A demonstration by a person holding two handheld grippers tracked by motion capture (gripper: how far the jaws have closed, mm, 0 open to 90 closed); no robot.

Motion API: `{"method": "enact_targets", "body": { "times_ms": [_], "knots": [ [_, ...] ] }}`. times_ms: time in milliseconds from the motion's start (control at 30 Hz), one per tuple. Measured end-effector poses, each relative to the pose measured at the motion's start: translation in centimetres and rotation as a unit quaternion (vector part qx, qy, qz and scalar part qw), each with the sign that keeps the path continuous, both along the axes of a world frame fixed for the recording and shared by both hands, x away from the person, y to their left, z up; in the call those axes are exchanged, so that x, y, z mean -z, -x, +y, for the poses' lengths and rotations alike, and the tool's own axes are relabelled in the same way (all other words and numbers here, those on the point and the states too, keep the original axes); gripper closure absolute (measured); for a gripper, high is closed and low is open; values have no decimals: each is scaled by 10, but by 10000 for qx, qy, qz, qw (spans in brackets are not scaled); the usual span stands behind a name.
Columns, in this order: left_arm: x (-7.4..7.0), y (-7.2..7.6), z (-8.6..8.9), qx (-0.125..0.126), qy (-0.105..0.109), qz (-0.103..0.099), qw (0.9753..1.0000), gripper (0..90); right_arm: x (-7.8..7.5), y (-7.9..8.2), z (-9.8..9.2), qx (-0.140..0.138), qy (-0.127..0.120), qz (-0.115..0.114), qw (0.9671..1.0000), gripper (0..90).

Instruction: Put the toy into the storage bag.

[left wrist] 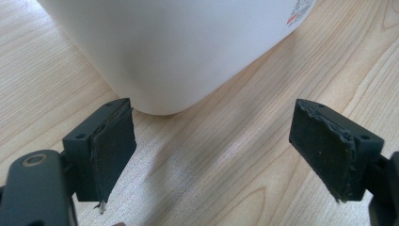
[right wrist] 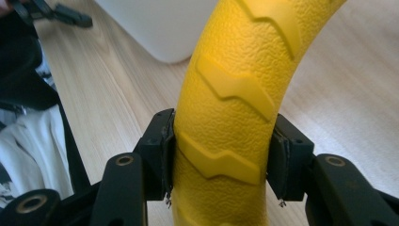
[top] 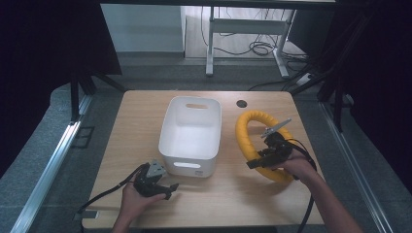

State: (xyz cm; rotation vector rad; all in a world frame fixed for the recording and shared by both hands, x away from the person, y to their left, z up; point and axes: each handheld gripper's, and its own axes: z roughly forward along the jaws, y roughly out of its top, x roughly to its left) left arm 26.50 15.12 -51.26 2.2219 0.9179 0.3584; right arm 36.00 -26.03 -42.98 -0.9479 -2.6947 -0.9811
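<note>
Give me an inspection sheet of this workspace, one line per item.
Surface: wooden table, round dark port near far edge.
Job's things: white bin mid-table, looks empty; yellow ring to its right.
Clutter: nothing seen.
Grippers: left gripper open, resting by the bin's near corner; right gripper shut on the yellow ring.
Cables: one cable trails from the left gripper, another cable from the right; more on the floor beyond.
Surroundings: dark curtains, white desk frame behind.

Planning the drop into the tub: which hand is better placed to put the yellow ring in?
Right. Its tongs are already clamped on the yellow ring beside the white tub; the left tongs are open and empty.
</note>
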Motion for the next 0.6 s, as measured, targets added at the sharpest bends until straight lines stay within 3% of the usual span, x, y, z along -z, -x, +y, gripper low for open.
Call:
{"method": "enact_targets", "body": {
  "times_ms": [200, 233, 600],
  "knots": [
    [0, 0, 0, -3, 5, 0, 10000, 152, -9, -2, -13, 313, -412, -205, 9984, 504],
    [0, 0, 0, 2, 8, -1, 10000, 152, -12, -3, -18, 377, -578, -225, 9974, 504],
    [-1, 0, 0, -3, 19, -8, 10000, 152, -22, -7, -33, 618, -949, -308, 9931, 505]
  ]
}}
